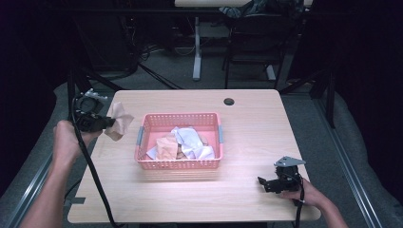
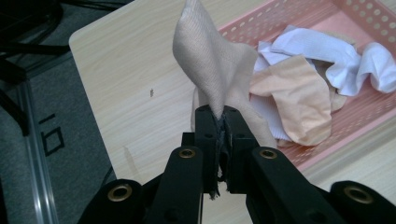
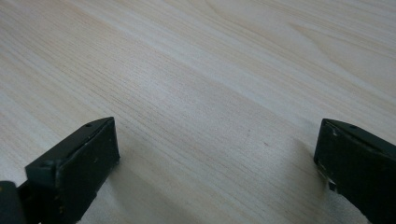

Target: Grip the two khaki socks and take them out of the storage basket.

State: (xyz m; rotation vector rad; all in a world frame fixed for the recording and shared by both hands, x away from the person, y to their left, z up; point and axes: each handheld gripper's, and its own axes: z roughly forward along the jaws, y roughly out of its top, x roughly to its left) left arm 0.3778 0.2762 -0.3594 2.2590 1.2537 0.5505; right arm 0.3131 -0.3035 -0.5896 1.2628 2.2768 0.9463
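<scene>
— At nine o'clock from the pink basket [image 1: 178,164], what does the left gripper [image 1: 110,122] hold?
— A beige cloth [image 2: 210,70], pinched tight. Right gripper [image 1: 264,183], near five o'clock, gapes wide on nothing.

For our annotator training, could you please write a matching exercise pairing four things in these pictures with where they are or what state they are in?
Things:
1. beige cloth
2. pink basket
3. left gripper
4. right gripper

Places or states:
A. open, low over bare wood at the table's near right
B. pinched at one end, held up left of the basket
C. on the middle of the table, holding white and peach cloths
D. shut on fabric

Pairs: 1-B, 2-C, 3-D, 4-A
</scene>
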